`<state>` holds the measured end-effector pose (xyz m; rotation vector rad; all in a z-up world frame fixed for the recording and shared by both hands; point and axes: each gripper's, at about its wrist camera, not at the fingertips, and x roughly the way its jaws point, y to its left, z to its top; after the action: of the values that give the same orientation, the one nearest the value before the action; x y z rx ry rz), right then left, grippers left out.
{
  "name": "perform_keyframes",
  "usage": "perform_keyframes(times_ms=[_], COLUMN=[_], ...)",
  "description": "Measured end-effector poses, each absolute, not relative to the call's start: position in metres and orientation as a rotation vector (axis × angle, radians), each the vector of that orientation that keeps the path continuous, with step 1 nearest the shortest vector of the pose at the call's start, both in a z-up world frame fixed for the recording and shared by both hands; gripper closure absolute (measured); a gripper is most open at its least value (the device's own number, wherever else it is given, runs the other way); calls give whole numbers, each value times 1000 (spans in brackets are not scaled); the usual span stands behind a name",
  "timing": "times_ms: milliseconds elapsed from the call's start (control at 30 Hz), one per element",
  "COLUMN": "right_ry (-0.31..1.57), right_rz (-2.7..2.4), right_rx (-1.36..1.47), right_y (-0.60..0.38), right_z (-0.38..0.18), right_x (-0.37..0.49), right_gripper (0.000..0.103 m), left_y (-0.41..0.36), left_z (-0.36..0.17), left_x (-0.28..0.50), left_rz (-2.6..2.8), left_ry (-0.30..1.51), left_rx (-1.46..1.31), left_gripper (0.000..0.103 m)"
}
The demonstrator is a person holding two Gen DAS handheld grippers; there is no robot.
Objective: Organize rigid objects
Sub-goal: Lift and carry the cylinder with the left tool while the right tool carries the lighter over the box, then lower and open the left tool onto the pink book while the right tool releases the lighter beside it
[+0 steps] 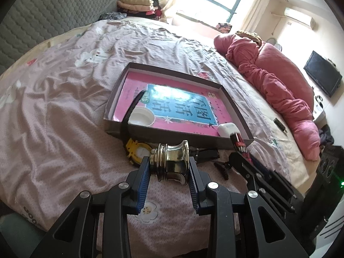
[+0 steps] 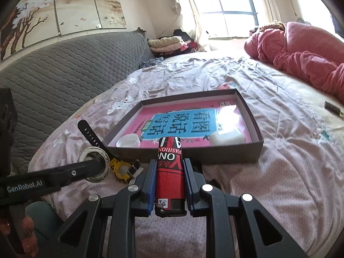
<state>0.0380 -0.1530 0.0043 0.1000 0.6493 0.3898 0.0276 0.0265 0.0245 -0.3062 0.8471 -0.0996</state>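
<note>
A shallow brown box [image 1: 120, 79] [image 2: 253, 126] lies on the bed with a pink and blue book [image 1: 176, 105] [image 2: 185, 122], a white round lid [image 1: 142, 116] [image 2: 129, 140] and a white case [image 1: 228, 129] [image 2: 228, 137] in it. My left gripper [image 1: 168, 163] is shut on a shiny metal spool-shaped piece [image 1: 172, 163] [image 2: 94, 157] just in front of the box. My right gripper [image 2: 169, 167] [image 1: 240, 150] is shut on a red and black lighter [image 2: 169, 172] [image 1: 238, 142] at the box's near edge. A yellow watch [image 1: 137, 150] [image 2: 121, 168] with a black strap lies against the box.
A pink quilt [image 1: 277, 86] [image 2: 301, 53] is heaped on the bed's right side. A black remote [image 1: 280, 125] [image 2: 333, 107] lies near it. A dark hair clip [image 1: 222, 167] lies on the sheet. A grey padded headboard [image 2: 64, 68] stands left, folded clothes [image 1: 135, 2] at the back.
</note>
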Motion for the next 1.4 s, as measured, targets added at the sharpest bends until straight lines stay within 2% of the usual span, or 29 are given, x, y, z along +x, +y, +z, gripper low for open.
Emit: perform_keyframes(times_ms=[1000,1400], right_ry=[589,587], right_rz=[368,387], right_rx=[107,112], right_y=[-165,-164], right_z=[4,0], right_x=[88,109], right_gripper=[80,80], left_y=[-2,-7], left_z=[33,11], left_x=[108,150], left_rz=[-115,-97], left_ry=[830,886], left_rx=[-220,-185], left_gripper=[69,69])
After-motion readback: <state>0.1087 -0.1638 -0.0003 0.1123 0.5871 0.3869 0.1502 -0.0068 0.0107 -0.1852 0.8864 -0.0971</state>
